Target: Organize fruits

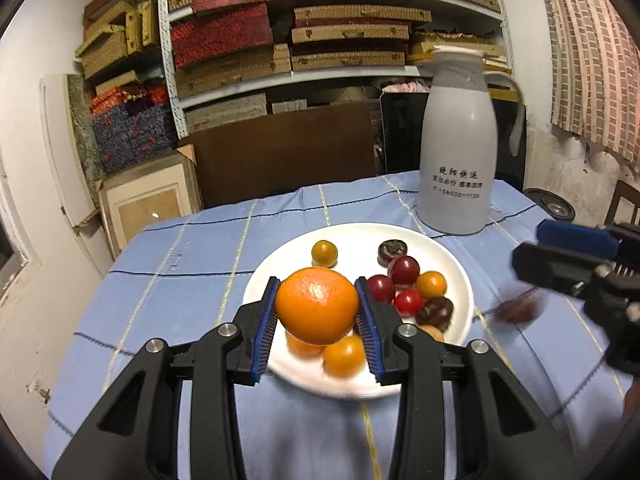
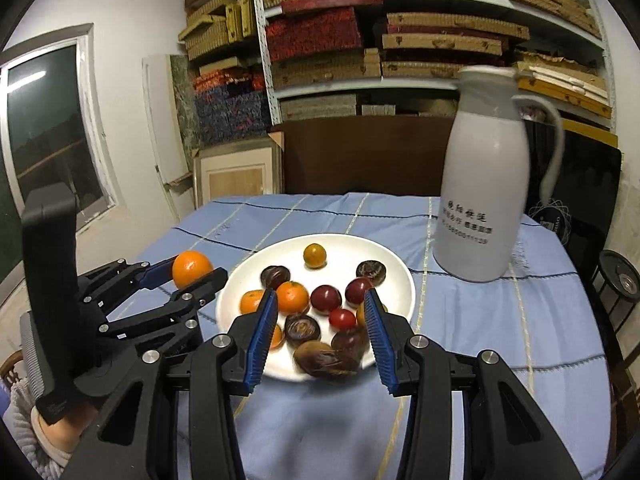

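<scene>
My left gripper [image 1: 317, 312] is shut on a large orange [image 1: 317, 306] and holds it above the near left edge of a white plate [image 1: 456, 272]. In the right wrist view the orange [image 2: 191, 268] sits in the left gripper [image 2: 196, 274] just left of the plate [image 2: 396, 268]. The plate holds small oranges [image 2: 292, 297], red plums [image 2: 325, 297], dark brown fruits [image 2: 302, 329] and a yellow-green fruit [image 2: 314, 255]. My right gripper [image 2: 320, 320] is open over the plate's near edge. A blurred dark brown fruit [image 2: 326, 358] lies below it.
A white thermos jug [image 2: 480, 184] stands on the blue checked tablecloth [image 2: 500, 320] behind and right of the plate. Shelves of stacked boxes [image 2: 400, 40] fill the back wall. A dark board [image 2: 360, 152] leans behind the table.
</scene>
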Action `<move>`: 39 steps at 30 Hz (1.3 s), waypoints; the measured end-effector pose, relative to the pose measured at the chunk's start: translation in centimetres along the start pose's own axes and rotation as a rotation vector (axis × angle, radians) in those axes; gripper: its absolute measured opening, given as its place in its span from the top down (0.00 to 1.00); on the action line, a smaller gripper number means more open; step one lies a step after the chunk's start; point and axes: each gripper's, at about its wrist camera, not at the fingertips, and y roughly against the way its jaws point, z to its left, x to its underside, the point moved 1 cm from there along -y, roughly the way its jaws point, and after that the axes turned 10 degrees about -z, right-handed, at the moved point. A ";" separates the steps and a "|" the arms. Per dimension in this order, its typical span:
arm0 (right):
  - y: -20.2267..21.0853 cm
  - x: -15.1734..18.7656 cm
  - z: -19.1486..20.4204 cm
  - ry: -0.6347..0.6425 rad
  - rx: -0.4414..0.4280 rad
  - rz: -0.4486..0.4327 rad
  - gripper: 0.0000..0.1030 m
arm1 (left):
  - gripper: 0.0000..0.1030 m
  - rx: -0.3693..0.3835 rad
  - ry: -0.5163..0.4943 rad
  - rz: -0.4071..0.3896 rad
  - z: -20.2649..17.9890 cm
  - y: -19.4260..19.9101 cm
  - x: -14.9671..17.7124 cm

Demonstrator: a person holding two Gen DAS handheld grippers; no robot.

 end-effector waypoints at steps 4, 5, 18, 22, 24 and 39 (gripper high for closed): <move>-4.9 0.4 -0.5 -0.006 0.007 0.061 0.60 | 0.64 0.030 0.065 0.066 1.0 -5.2 0.3; -6.3 0.7 -0.7 -0.003 0.012 0.081 0.61 | 0.64 0.033 0.080 0.080 1.2 -6.2 0.5; -2.7 5.4 -6.5 0.079 0.074 0.215 0.47 | 0.64 0.102 0.117 0.146 1.0 -9.6 2.9; 1.1 8.7 -11.6 -0.023 0.159 0.263 0.46 | 0.64 0.116 0.090 0.137 -0.1 -8.8 2.7; 1.9 10.1 -12.4 -0.093 0.134 0.278 0.46 | 0.64 0.118 0.075 0.129 -0.7 -8.2 2.6; -0.9 13.1 -2.5 0.050 -0.069 0.355 0.65 | 0.64 0.108 0.055 0.132 -0.7 -3.3 3.3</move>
